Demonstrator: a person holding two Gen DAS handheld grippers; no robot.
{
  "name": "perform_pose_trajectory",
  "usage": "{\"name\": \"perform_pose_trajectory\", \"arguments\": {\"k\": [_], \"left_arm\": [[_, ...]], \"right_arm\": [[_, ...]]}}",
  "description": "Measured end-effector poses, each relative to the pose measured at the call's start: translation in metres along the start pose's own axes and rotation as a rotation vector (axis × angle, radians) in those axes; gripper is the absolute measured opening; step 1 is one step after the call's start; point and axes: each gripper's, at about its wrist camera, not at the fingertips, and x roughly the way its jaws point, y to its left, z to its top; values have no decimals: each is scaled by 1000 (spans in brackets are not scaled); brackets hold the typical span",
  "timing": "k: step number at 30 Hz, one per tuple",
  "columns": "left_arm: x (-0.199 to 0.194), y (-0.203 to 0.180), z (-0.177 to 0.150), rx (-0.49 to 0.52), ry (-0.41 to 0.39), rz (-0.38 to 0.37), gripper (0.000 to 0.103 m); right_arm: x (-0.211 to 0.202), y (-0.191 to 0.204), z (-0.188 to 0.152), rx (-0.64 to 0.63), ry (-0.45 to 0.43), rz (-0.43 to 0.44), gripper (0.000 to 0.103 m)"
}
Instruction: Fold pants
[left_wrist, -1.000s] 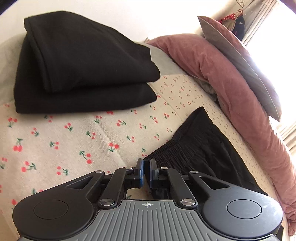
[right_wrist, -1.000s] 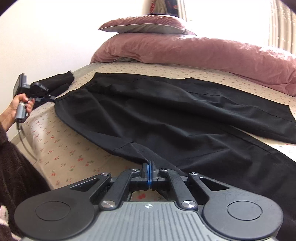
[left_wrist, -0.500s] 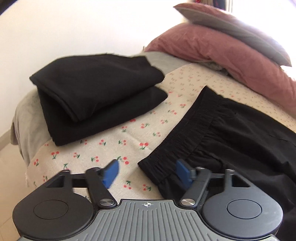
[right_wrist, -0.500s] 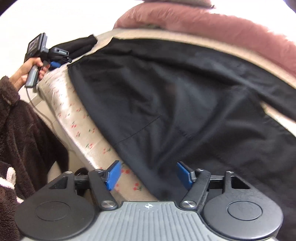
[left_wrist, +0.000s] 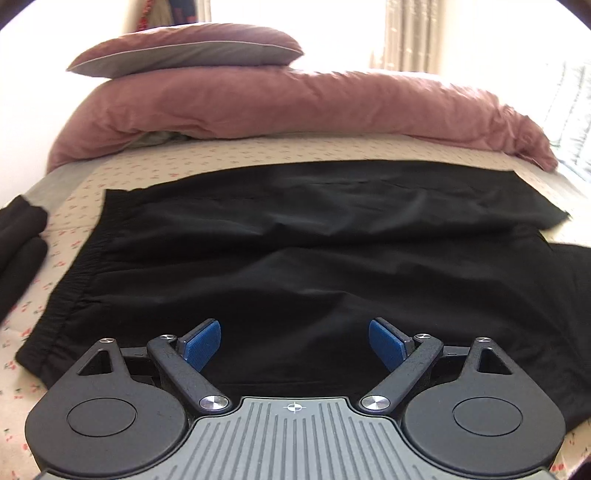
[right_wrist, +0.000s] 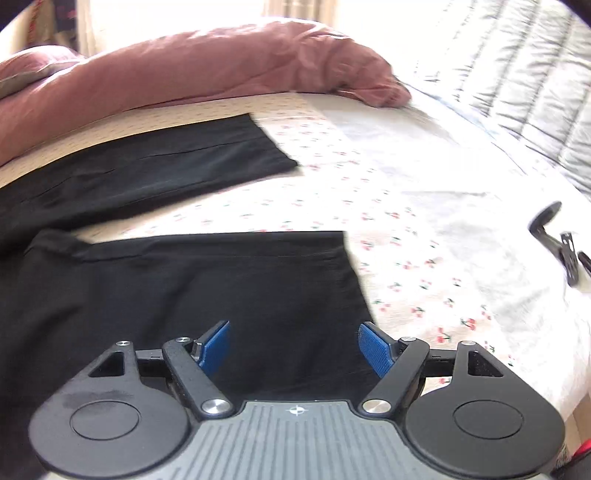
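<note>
Black pants (left_wrist: 295, 251) lie spread flat on the cherry-print bed sheet (left_wrist: 74, 206), elastic waistband at the left, legs running right. My left gripper (left_wrist: 295, 345) is open and empty, above the near edge of the seat area. In the right wrist view the two legs lie apart: the near leg (right_wrist: 207, 291) ends in a hem right of centre, the far leg (right_wrist: 166, 166) ends farther back. My right gripper (right_wrist: 294, 349) is open and empty over the near leg, close to its hem.
A pink duvet (left_wrist: 295, 107) with a pillow (left_wrist: 184, 51) on it lies along the far side of the bed. Folded black clothes (left_wrist: 18, 251) sit at the left edge. A grey quilt (right_wrist: 517, 81) and a black clip-like object (right_wrist: 565, 251) are at the right.
Both grippers opened and let go of the pants. The left one swung from the folded pile to over the seat; the right one swung toward the leg hems.
</note>
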Motion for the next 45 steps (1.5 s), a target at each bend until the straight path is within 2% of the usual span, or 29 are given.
{"name": "perform_pose_trajectory", "arguments": {"k": [3, 4, 6, 7, 8, 9, 10, 11, 13, 15, 18, 19, 20, 23, 28, 31, 33, 34, 36, 40, 43, 44, 45], "left_arm": [[4, -25, -9, 81, -4, -68, 90], [5, -30, -11, 96, -5, -86, 90], [9, -36, -15, 111, 0, -136, 90], [12, -40, -18, 113, 7, -166, 90], [14, -42, -20, 118, 17, -190, 90], [16, -44, -23, 127, 32, -211, 90], [19, -45, -25, 139, 47, -223, 90], [22, -47, -27, 150, 59, -228, 90], [25, -53, -31, 196, 69, -218, 93], [26, -59, -34, 243, 69, -222, 95], [25, -63, -37, 276, 82, -244, 97], [23, -63, -37, 278, 81, -247, 97], [22, -62, -37, 276, 83, -250, 97], [17, -59, -38, 267, 76, -280, 97], [8, -63, -42, 317, 42, -356, 97], [7, -68, -43, 334, 56, -398, 97], [10, -73, -43, 344, 89, -415, 97], [12, -75, -45, 352, 113, -416, 97], [13, -76, -46, 367, 121, -417, 97], [12, -72, -45, 371, 182, -446, 99], [9, -69, -39, 378, 234, -476, 99], [8, -66, -35, 360, 238, -479, 99], [6, -62, -30, 333, 222, -479, 99]], "right_arm": [[25, -29, 0, 127, -1, -27, 73], [33, -34, -2, 151, 7, -28, 68], [38, -37, -9, 158, -19, -13, 66], [38, -34, -13, 144, -42, -4, 57], [38, -32, -14, 129, -55, 11, 39], [38, -27, -14, 104, -63, 36, 29], [38, -22, -13, 75, -64, 44, 6], [37, -17, -8, 42, -63, 41, 3], [33, -11, -7, 22, -74, -14, 2], [33, -23, -5, 61, -62, -60, 1], [38, -28, -8, 63, -47, -81, 2], [30, -28, -10, 53, -56, -90, 7], [27, -28, -10, 59, -64, -97, 22], [5, -35, -11, 93, -64, -63, 51], [-27, -57, -31, 167, -18, 19, 55], [-31, -62, -50, 143, 43, 12, 53], [-27, -63, -62, 133, 77, -9, 27], [-28, -62, -69, 119, 65, -22, 5], [-33, -59, -74, 76, 43, -36, 0], [-32, -56, -72, 19, 75, -152, 0], [-40, -53, -59, 44, 35, -142, 21], [-43, -49, -54, 32, 18, -129, 34], [-45, -44, -48, 18, 2, -106, 42]]}}
